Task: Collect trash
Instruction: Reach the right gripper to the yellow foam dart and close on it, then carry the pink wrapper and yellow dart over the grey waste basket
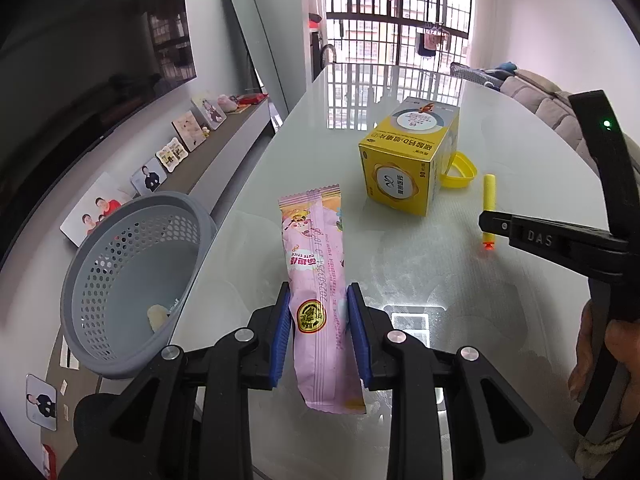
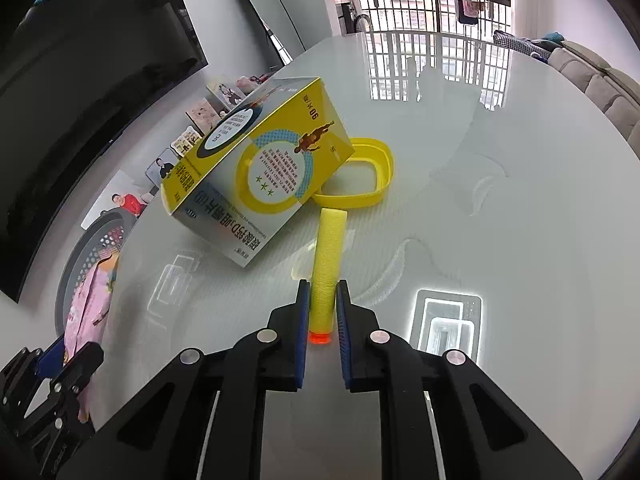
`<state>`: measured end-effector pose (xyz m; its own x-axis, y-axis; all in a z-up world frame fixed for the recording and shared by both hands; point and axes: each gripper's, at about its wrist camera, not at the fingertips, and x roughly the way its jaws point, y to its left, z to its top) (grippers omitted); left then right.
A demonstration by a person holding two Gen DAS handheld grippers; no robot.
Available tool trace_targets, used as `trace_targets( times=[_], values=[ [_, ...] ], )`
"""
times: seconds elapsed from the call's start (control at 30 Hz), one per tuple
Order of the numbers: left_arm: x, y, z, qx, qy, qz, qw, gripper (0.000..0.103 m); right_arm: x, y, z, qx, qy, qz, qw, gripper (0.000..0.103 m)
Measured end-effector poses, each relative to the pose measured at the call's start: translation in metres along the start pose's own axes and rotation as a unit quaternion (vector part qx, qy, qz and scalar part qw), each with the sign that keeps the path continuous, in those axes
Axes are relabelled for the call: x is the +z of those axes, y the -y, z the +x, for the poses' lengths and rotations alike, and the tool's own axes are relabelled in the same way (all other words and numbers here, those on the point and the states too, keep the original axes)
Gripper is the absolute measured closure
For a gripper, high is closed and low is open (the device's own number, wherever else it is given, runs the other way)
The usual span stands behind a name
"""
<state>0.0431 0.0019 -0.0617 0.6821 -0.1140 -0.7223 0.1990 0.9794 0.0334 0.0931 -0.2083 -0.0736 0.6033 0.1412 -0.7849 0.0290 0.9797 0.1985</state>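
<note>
A pink snack wrapper [image 1: 316, 248] hangs over the white table [image 1: 400, 280], and my left gripper [image 1: 319, 294] is shut on its lower half. In the right wrist view, my right gripper [image 2: 322, 286] is shut on a yellow foam dart [image 2: 329, 248] with an orange tip, which lies lengthwise between the blue pads. The left wrist view also shows that dart [image 1: 489, 192] at the right, crossed by a finger of the right gripper [image 1: 486, 220]. A grey perforated basket [image 1: 100, 280] sits off the table's left edge with a pale scrap inside.
A yellow medicine box [image 2: 256, 160] stands tilted just beyond the dart, resting against a yellow plastic lid [image 2: 360, 176]. A low shelf with photo frames [image 1: 176, 152] and a dark TV run along the left wall. A sofa [image 1: 536, 92] is at the far right.
</note>
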Motion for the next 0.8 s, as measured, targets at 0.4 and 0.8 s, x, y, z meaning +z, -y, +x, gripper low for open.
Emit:
trace_targets(
  times=[0.4, 0.8],
  values=[
    [-0.006, -0.012, -0.014, 0.001, 0.008, -0.002, 1.0000, 0.075, -0.040, -0.026, -0.045, 0.042, 0.006, -0.030, 0.999, 0.090],
    [-0.013, -0.071, -0.020, 0.033, 0.008, -0.038, 0.9987, 0.075, -0.030, -0.108, -0.037, 0.110, 0.001, -0.087, 0.990, 0.090]
  ],
)
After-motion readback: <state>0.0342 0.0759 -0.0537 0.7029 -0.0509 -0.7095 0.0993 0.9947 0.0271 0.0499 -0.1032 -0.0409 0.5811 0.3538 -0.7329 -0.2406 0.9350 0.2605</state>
